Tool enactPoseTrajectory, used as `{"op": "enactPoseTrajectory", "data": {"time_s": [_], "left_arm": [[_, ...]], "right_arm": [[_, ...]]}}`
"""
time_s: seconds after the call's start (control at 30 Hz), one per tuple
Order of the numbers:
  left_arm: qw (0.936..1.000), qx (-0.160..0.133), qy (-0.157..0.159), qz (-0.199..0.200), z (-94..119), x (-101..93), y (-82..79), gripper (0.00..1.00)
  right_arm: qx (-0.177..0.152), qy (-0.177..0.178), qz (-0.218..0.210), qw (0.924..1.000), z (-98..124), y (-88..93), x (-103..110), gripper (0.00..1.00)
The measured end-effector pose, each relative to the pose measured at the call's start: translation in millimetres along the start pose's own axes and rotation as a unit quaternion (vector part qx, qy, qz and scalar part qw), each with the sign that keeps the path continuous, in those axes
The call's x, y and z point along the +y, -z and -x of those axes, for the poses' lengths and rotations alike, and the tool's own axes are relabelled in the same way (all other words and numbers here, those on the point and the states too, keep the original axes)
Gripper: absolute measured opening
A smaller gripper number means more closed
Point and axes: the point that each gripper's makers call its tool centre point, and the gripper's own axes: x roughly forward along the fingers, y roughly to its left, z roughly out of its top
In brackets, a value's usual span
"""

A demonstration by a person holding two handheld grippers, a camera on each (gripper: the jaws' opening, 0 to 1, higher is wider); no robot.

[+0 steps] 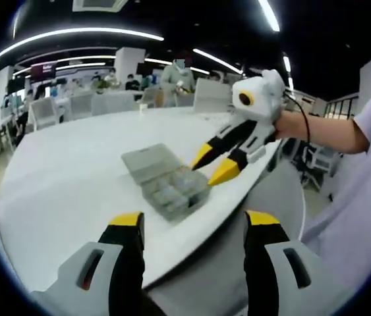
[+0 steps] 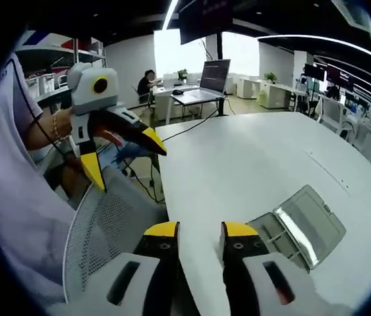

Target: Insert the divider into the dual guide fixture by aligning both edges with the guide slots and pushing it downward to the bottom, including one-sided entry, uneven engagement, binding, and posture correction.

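Note:
A grey compartment box [image 1: 165,181] lies on the white table [image 1: 73,164] with its lid folded open and pale dividers inside its cells. My left gripper [image 1: 195,220] stands wide open short of the table edge, nothing between its jaws. The right gripper [image 1: 214,165] reaches in from the right, its yellow tips slightly apart just beside the box's right rim. In the right gripper view the same box [image 2: 300,227] sits right of my right gripper [image 2: 199,232], which is open with nothing in the gap. The left gripper [image 2: 122,157] hangs open at the left.
A grey mesh chair back [image 2: 109,227] stands against the table edge, between me and the box. A person's arm [image 1: 320,128] and pale sleeve fill the right side. Desks, chairs and a laptop [image 2: 213,76] lie beyond the table.

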Motion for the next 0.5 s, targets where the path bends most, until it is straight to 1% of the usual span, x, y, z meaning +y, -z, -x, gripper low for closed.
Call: {"op": "enactPoseTrajectory", "data": {"time_s": [0.17,0.5], "left_arm": [[0.9999,0.001,0.01,-0.004,-4.6,-0.6,0.2,0.59],[0.9998,0.001,0.019,-0.003,-8.3,0.2,-2.7,0.59]], "right_arm": [[-0.002,0.014,-0.014,0.9998,3.6,7.3,-2.5,0.22],[-0.006,0.032,-0.036,0.9988,13.0,20.9,-10.5,0.23]]}}
